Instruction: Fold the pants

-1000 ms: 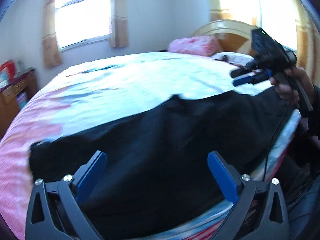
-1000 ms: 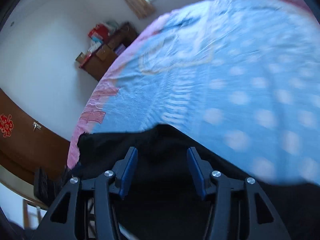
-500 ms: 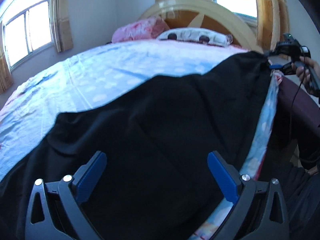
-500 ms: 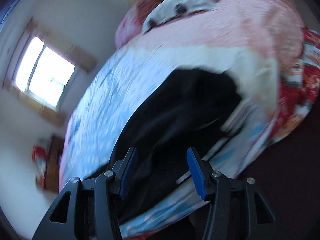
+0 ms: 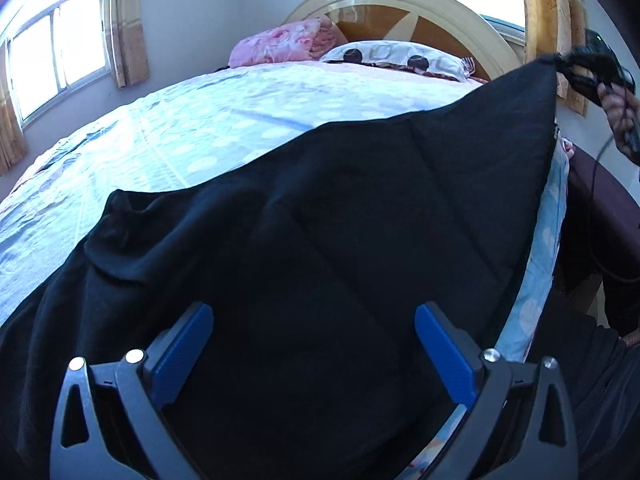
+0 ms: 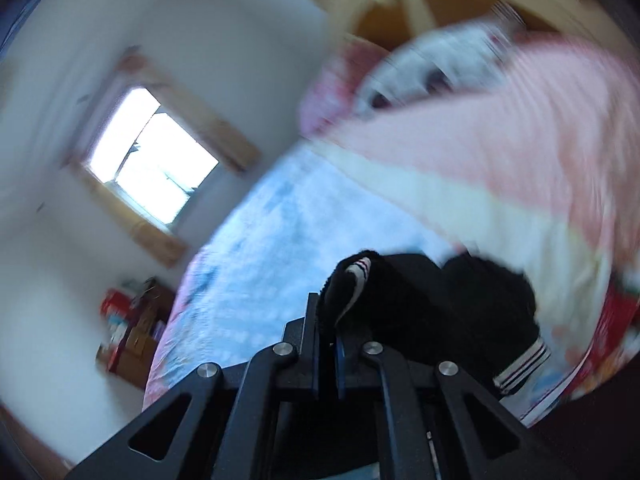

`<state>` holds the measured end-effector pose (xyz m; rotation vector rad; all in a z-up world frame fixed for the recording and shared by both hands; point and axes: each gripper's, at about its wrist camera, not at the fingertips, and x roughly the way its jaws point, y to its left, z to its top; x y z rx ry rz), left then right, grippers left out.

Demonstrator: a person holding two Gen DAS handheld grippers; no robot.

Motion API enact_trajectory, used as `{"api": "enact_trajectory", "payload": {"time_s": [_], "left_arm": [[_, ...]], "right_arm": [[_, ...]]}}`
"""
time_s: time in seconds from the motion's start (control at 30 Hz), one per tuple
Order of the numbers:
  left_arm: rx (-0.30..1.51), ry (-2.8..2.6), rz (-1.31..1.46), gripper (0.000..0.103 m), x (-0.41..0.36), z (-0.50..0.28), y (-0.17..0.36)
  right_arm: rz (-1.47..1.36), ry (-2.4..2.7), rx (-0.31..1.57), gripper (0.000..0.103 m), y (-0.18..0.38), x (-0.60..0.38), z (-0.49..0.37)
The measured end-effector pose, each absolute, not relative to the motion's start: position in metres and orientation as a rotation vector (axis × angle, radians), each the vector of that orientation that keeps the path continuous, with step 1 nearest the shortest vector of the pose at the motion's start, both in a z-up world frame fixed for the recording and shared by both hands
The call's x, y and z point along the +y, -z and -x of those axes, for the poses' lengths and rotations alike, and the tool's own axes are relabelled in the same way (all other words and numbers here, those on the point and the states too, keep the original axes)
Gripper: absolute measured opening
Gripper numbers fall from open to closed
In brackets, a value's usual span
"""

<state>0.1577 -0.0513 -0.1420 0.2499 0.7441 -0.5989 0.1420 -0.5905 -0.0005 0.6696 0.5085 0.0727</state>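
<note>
— Where are the black pants (image 5: 320, 248) right now?

— Spread across the near side of the bed (image 5: 168, 148), on the blue dotted bedspread, one corner drawn up into a peak toward the headboard (image 5: 404, 4). The cloth runs from that peak down and off the lower left of the left wrist view.

— Who has the corner?

— The right tongs (image 6: 328, 356). In their own view the two blue pads are pinched tight together with a fold of black fabric and a white-striped edge squeezed between them. Another striped cuff hangs off to the right, by the bed's edge. That picture is badly blurred, so I can't read more than that.

— And from the other side?

— From the left view the right tongs (image 5: 576, 68) sit at the very tip of the raised corner, the right hand (image 5: 622, 116) wrapped around the handle, a thin cable trailing down.

— The left tongs (image 5: 314, 344)?

— Spread wide, nothing between the blue pads. They hang over the broad dark middle of the pants; whether they touch the fabric, I can't tell.

— Anything else up there?

— A pink quilt (image 5: 280, 44) and a spotted white pillow (image 5: 392, 56) against the headboard, a curtained window (image 5: 56, 48) on the left wall.
</note>
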Motion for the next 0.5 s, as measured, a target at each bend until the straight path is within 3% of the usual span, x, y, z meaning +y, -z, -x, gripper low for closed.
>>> {"api": "enact_trajectory", "payload": {"time_s": [0.2,0.3,0.4,0.47,0.5], "left_arm": [[0.739,0.618,-0.266,0.103,-0.05,-0.156,0.143],[0.744,0.63,-0.283,0.103,-0.049,-0.154,0.142],[0.736,0.635,-0.285,0.103,-0.047,-0.153,0.142],[0.729,0.632,-0.281,0.103,-0.047,-0.153,0.143],[0.725,0.631,-0.283,0.103,-0.048,-0.153,0.143]], "right_arm": [[-0.756,0.092,0.743,0.006,0.08,-0.625,-0.126],[-0.762,0.089,0.741,0.007,0.088,-0.63,-0.124],[-0.725,0.127,0.777,0.015,0.076,-0.629,-0.119],[-0.669,0.218,0.778,0.035,0.062,-0.636,-0.112],[-0.66,0.258,0.765,0.039,0.055,-0.642,-0.107]]}}
